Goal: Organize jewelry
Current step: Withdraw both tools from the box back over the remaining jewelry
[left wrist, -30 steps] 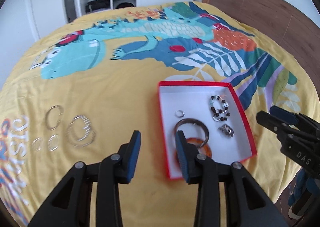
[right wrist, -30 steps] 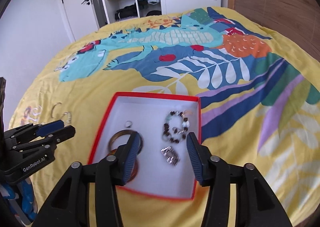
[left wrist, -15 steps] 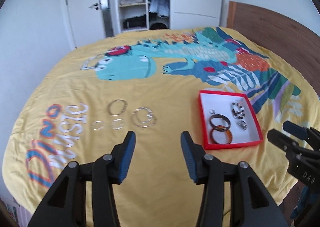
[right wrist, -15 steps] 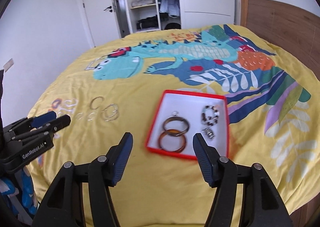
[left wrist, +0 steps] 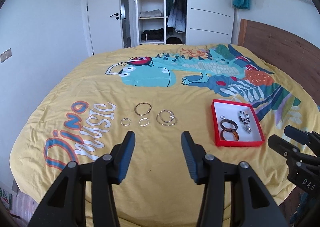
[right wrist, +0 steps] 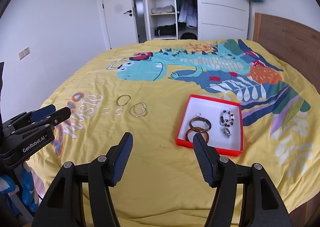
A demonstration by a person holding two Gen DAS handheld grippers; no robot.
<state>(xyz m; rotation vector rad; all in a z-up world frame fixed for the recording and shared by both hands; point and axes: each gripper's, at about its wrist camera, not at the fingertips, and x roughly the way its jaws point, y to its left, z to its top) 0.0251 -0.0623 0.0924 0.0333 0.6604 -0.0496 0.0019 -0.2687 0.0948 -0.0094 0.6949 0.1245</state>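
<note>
The red box (left wrist: 238,144) sits on the yellow bedspread (left wrist: 160,157), holding two brown bangles (left wrist: 229,129), a beaded bracelet (left wrist: 244,117), a small ring (left wrist: 222,116) and a silver charm (left wrist: 247,129). Well to its left, loose on the bedspread, lie a thin bangle (left wrist: 142,109), two small hoops (left wrist: 125,122) and a pair of overlapping chain bracelets (left wrist: 166,120). My left claw (left wrist: 158,141) hangs above the bed with nothing in it, its jaws having just spread apart. My right claw (right wrist: 162,143) is likewise empty, its jaws also just widened, near the box's front edge.
</note>
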